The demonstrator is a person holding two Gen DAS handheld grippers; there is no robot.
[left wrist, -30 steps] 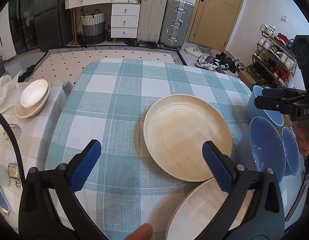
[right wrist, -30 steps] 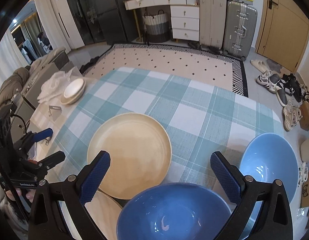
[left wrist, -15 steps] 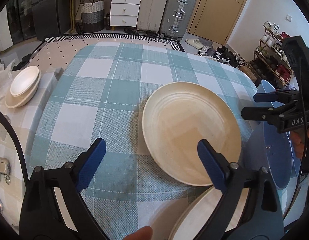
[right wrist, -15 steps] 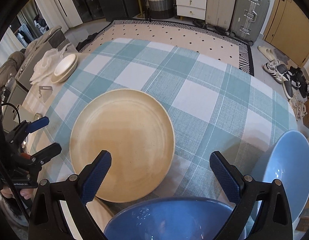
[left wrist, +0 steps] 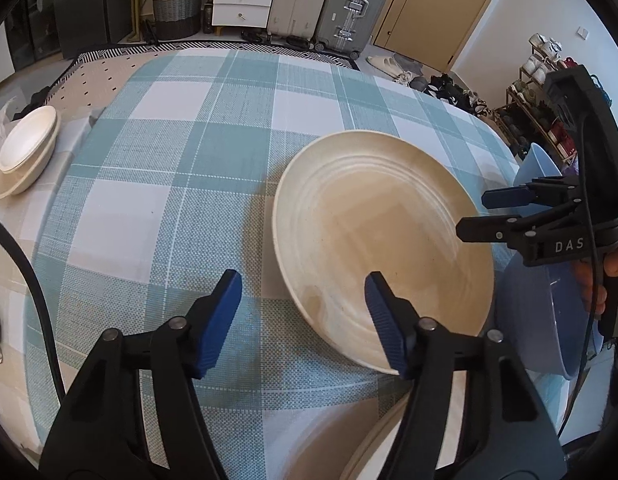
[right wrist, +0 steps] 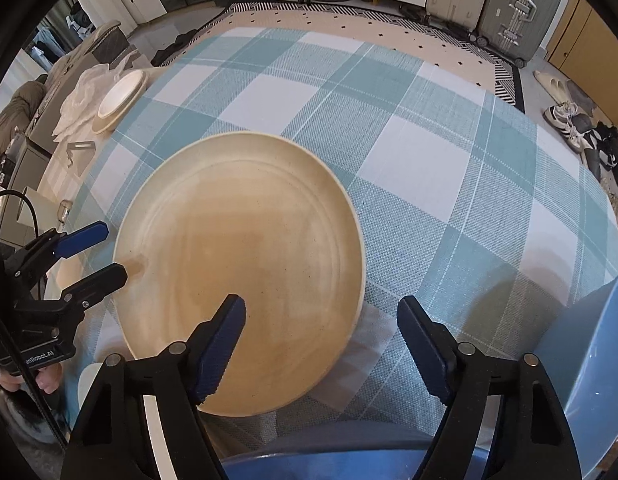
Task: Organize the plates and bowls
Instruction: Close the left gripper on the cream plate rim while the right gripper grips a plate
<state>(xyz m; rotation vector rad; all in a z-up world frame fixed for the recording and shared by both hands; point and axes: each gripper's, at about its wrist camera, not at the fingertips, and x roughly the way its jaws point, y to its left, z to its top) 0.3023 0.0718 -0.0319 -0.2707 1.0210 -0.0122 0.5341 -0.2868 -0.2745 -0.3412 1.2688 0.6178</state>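
A large cream plate lies on the checked tablecloth; it also shows in the right wrist view. My left gripper is open, straddling the plate's near left rim, one finger over the plate and one over the cloth. My right gripper is open, straddling the plate's near right rim. A second cream plate shows at the front edge. A blue bowl sits right of the plate, another behind it. In the right wrist view one blue bowl is below my fingers and another at right.
A small white bowl stacked on a cream dish sits on a side surface to the left, also in the right wrist view. Beyond the table are a rug, drawers, suitcases and shoes.
Both grippers have come down and forward toward the large cream plate and now straddle its opposite rims. The jaws of both have narrowed somewhat but stay open.
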